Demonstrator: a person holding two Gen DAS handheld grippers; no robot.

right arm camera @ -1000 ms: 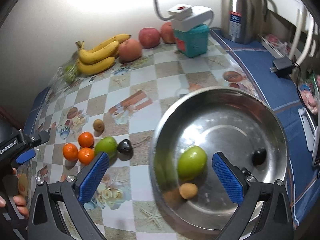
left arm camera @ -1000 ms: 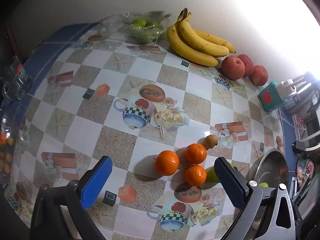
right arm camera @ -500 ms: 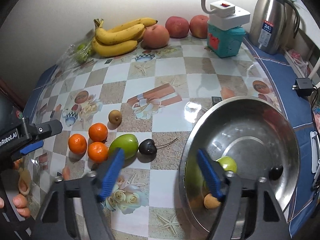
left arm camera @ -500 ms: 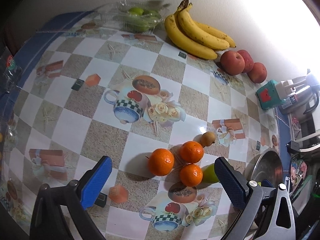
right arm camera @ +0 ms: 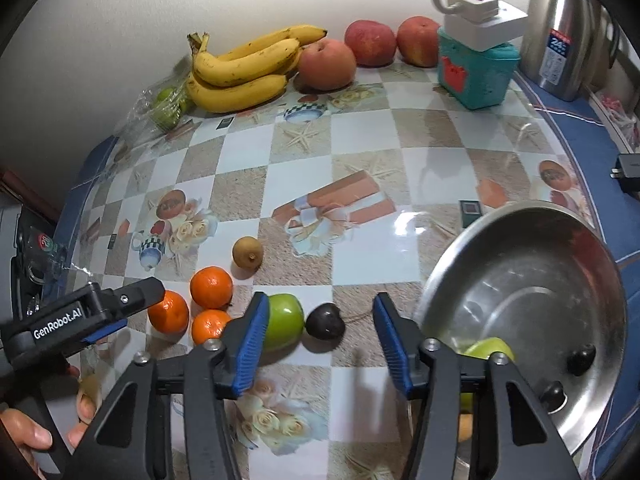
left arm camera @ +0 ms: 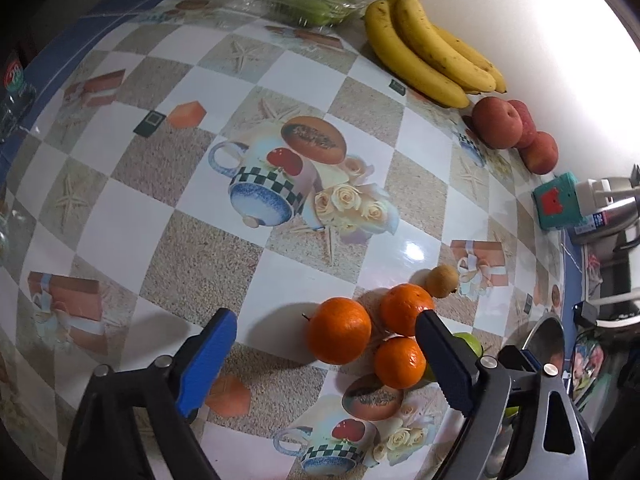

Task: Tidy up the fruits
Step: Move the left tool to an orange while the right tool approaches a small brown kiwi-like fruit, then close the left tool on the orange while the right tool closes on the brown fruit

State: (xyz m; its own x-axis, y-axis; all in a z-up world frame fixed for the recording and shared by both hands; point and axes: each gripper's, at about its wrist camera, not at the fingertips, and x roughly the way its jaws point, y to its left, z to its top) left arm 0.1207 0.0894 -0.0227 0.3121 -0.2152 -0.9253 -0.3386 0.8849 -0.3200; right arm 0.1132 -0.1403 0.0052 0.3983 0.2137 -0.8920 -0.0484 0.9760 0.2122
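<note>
Three oranges point(left arm camera: 339, 330) cluster on the patterned tablecloth, with a small brown fruit point(left arm camera: 442, 280) just beyond them. My left gripper point(left arm camera: 326, 360) hovers over the oranges; its jaws are closing, the largest orange is in the gap, and the pads are clear of it. In the right wrist view a dark plum-like fruit point(right arm camera: 325, 321) lies between the closing jaws of my right gripper point(right arm camera: 322, 340), untouched. A green apple point(right arm camera: 284, 320) sits against its left finger point(right arm camera: 250, 340). The steel bowl point(right arm camera: 440, 280) at right holds another green apple point(right arm camera: 490, 350) and two dark fruits point(right arm camera: 580, 358).
Bananas point(right arm camera: 240, 76), red apples point(right arm camera: 327, 64) and a plastic bag of green fruit point(right arm camera: 168, 104) line the back wall. A teal box point(right arm camera: 474, 76) with a white power strip and a steel flask point(right arm camera: 564, 28) stand at back right. A hand point(right arm camera: 24, 432) holds the left gripper point(right arm camera: 144, 306).
My right gripper has moved left from over the bowl to above the dark fruit, and its jaws have narrowed a lot. The left gripper has sunk toward the oranges and narrowed slightly.
</note>
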